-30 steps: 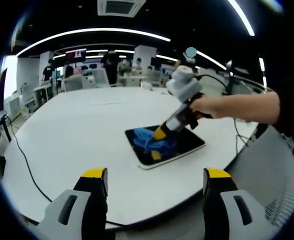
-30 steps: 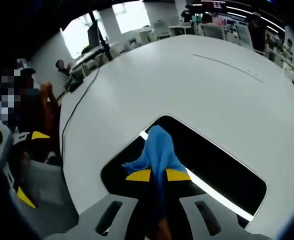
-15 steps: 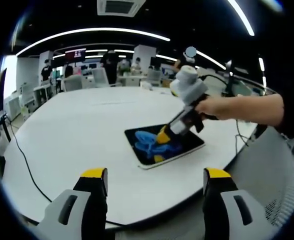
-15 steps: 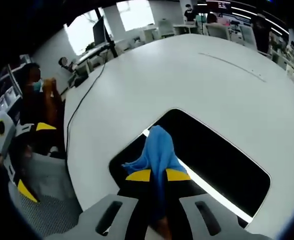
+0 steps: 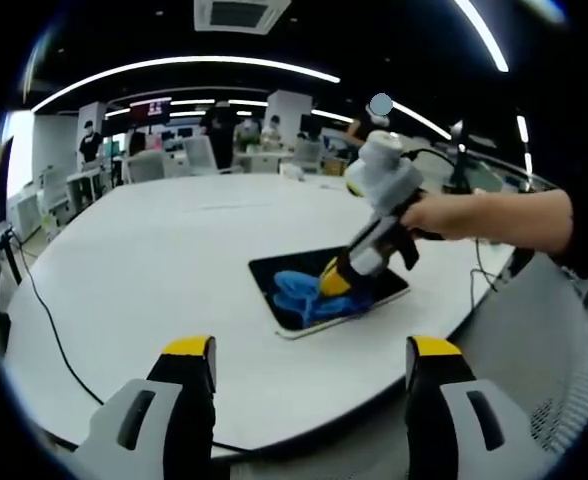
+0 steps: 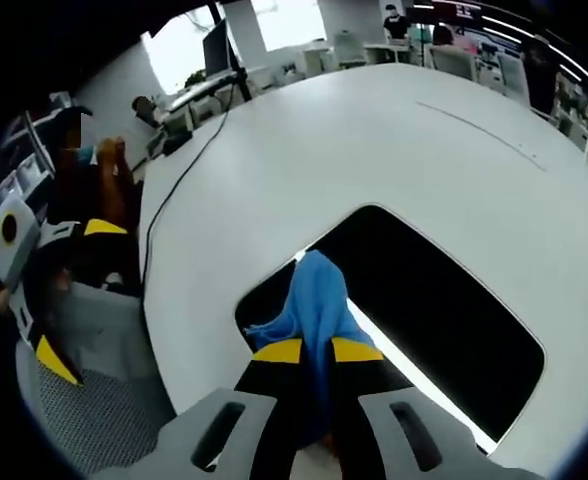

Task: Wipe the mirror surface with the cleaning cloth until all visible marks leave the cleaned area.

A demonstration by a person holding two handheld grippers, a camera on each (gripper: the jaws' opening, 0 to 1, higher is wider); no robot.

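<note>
A dark rectangular mirror [image 5: 379, 285] [image 6: 444, 300] with a white rim lies flat on the white table. A blue cleaning cloth [image 5: 302, 292] [image 6: 314, 295] rests on its near end. My right gripper [image 6: 316, 350] is shut on the cloth and presses it to the glass; in the left gripper view the right gripper [image 5: 336, 280] comes in from the right, held by a hand. My left gripper [image 5: 312, 362] hangs open above the table's near edge, well short of the mirror, with nothing between its fingers.
The big white table [image 5: 154, 260] has free room left of and behind the mirror. A black cable [image 5: 44, 310] runs over its left side. A grey mesh chair [image 5: 549, 360] stands at the right. People, desks and chairs [image 5: 224, 145] fill the far background.
The right gripper has dragged the cloth across the mirror toward its near edge, and the cloth has bunched there. My left gripper has stayed where it was, still open.
</note>
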